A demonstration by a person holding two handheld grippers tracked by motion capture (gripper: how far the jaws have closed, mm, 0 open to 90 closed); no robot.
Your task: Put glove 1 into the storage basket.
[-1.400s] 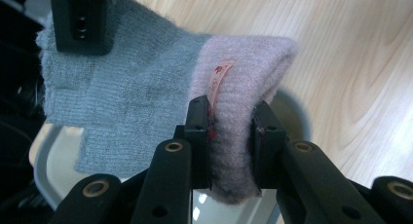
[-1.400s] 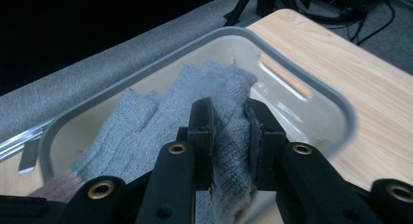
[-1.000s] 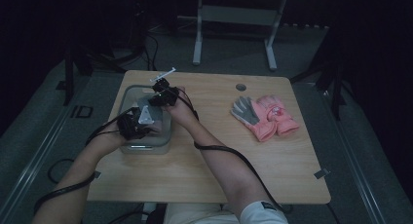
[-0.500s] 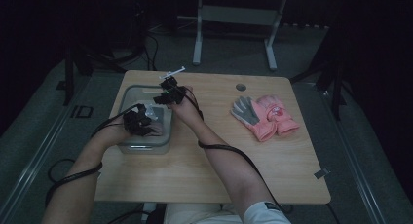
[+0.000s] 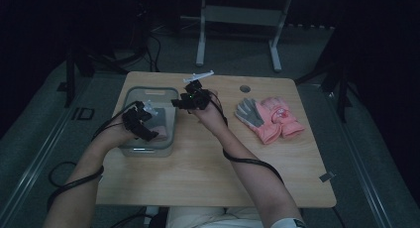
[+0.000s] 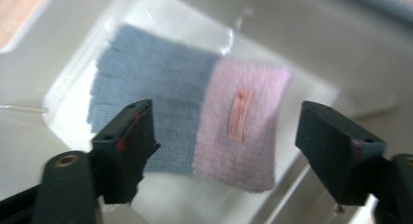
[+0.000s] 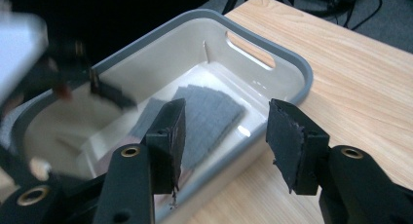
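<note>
Glove [image 6: 195,121], grey and pink, flat on the bottom of the grey-rimmed bin [image 5: 130,96], left gripper [image 6: 224,151] above it, jaws just opened, empty, right gripper [image 7: 224,141] beside the bin over the table [image 5: 208,163], jaws just opening, holding nothing.

pink-grey gloves [image 5: 268,119]: on table, right | white syringe-like item [image 5: 198,77]: far edge | round grommet [image 5: 245,88]

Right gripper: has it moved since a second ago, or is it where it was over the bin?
Yes. In the high view the right gripper has pulled back from over the bin toward the gloves side, and now sits above bare table beside the bin's right rim, jaws opening, nothing between them.
</note>
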